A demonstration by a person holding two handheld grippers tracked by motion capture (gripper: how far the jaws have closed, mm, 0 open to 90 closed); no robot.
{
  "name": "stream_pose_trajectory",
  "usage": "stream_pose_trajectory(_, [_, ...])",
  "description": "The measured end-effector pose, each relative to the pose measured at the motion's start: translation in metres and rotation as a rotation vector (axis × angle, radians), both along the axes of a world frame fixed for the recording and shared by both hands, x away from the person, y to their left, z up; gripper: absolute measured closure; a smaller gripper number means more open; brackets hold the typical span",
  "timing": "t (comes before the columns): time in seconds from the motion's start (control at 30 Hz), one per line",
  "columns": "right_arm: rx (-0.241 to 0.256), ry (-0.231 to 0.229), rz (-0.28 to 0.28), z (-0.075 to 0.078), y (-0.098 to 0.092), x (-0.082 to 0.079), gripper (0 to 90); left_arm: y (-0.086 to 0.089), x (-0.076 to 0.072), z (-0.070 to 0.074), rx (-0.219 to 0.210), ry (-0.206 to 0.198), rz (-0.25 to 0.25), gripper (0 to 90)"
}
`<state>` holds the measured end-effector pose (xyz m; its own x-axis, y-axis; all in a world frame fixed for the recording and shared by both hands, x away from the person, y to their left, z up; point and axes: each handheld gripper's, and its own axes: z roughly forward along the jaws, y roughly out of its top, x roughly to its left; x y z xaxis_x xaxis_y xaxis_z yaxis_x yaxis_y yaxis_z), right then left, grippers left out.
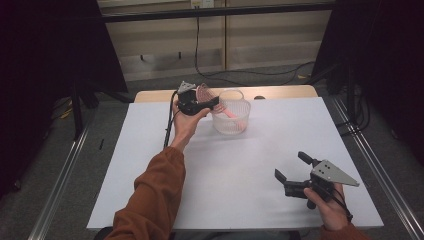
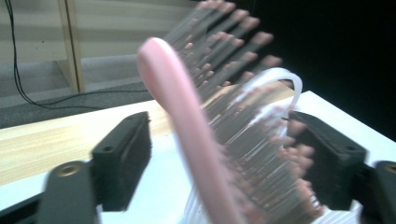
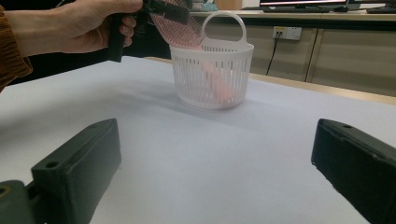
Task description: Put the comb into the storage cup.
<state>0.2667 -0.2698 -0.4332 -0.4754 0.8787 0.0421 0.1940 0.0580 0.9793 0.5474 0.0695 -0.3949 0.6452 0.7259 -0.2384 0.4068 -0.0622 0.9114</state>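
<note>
White table [image 1: 250, 165], brush [image 1: 204, 93] seemingly basket-bound [image 1: 231, 119]

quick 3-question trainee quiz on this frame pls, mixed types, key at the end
1. True or false: the hairbrush lies flat on the table.
2. Where is the brush's handle? A) inside the basket B) on the table C) in the right gripper
3. Fill in: the left gripper has the brush by its ____ end.

Key: 1 false, its head sticks up over the basket rim. 2 A. 3 bristle (head); the jaws sit on either side of it with gaps showing.
</note>
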Motion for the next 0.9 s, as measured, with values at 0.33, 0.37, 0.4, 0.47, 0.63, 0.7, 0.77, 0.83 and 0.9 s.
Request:
stream_pose_trajectory(0.33, [0.003, 0.001, -0.002, 0.000, 0.000, 0.000, 0.7, 0.000, -0.002, 0.002, 0.023, -0.026, 0.002, 2.5])
stream_pose_trajectory(0.37, [0.000, 0.000, -0.005, 0.000, 0.000, 0.000, 0.7, -0.001, -0.003, 0.003, 0.025, -0.035, -0.002, 2.4])
stream_pose_trajectory(0.4, [-0.002, -0.002, -0.006, 0.000, -0.001, 0.000, 0.7, -0.001, -0.004, 0.004, 0.028, -0.044, -0.005, 2.5])
stream_pose_trajectory(0.47, [-0.003, -0.004, -0.008, 0.000, -0.001, 0.001, 0.7, -0.001, -0.005, 0.005, 0.026, -0.063, -0.020, 2.4])
stream_pose_trajectory(0.63, [-0.003, -0.006, -0.013, -0.001, -0.002, 0.002, 0.6, 0.000, -0.006, 0.008, 0.027, -0.081, -0.017, 2.4])
stream_pose_trajectory(0.7, [-0.003, -0.002, -0.014, -0.001, -0.002, 0.002, 0.6, 0.001, -0.006, 0.009, 0.037, -0.098, -0.012, 2.4])
stream_pose_trajectory(0.77, [-0.003, -0.001, -0.013, -0.001, -0.002, 0.002, 0.6, 0.003, -0.007, 0.010, 0.024, -0.104, -0.012, 2.4])
stream_pose_trajectory(0.83, [-0.002, -0.001, -0.012, -0.002, -0.003, 0.002, 0.6, 0.005, -0.007, 0.011, 0.031, -0.118, -0.019, 2.4])
stream_pose_trajectory(0.9, [0.000, 0.000, -0.013, -0.002, -0.004, 0.002, 0.6, 0.005, -0.006, 0.012, 0.028, -0.119, -0.027, 2.5])
